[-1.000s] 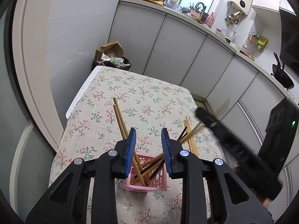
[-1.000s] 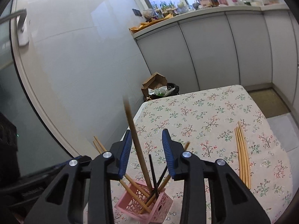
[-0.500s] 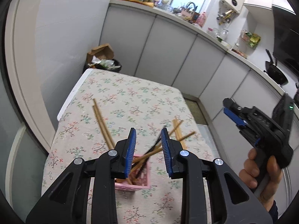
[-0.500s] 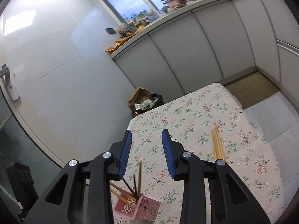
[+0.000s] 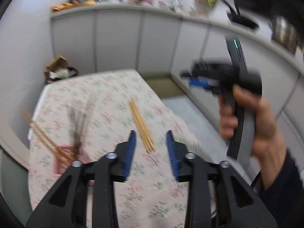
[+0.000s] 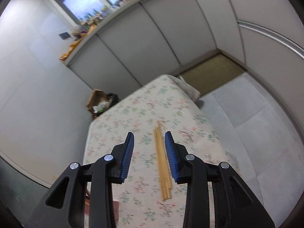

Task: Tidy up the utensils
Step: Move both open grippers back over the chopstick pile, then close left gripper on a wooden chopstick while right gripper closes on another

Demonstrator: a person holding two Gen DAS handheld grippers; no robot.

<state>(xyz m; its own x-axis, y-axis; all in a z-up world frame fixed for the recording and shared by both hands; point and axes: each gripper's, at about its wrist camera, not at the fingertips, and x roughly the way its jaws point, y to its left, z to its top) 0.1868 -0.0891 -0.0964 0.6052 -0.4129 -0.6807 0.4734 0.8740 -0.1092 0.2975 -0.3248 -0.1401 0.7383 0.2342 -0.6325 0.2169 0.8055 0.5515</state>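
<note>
A bundle of light wooden chopsticks point(image 5: 141, 126) lies on the floral tablecloth point(image 5: 106, 95); it also shows in the right wrist view point(image 6: 162, 163). A pink basket point(image 5: 66, 159) with several chopsticks sticking out stands at the table's left, blurred. My left gripper point(image 5: 151, 138) is open and empty above the near end of the bundle. My right gripper point(image 6: 149, 138) is open and empty above the bundle, which lies just inside its right finger. The right gripper point(image 5: 197, 81) also shows in the left wrist view, held high at the right.
White kitchen cabinets point(image 6: 152, 43) line the far wall, with a cluttered counter above. A bin with a cardboard box point(image 5: 58, 70) stands behind the table's far left corner. The table's right edge point(image 6: 212, 133) drops to a grey floor.
Both grippers have swung right, from above the pink basket to above the loose chopstick bundle. The basket has slid to the left edge of view. Both stay open.
</note>
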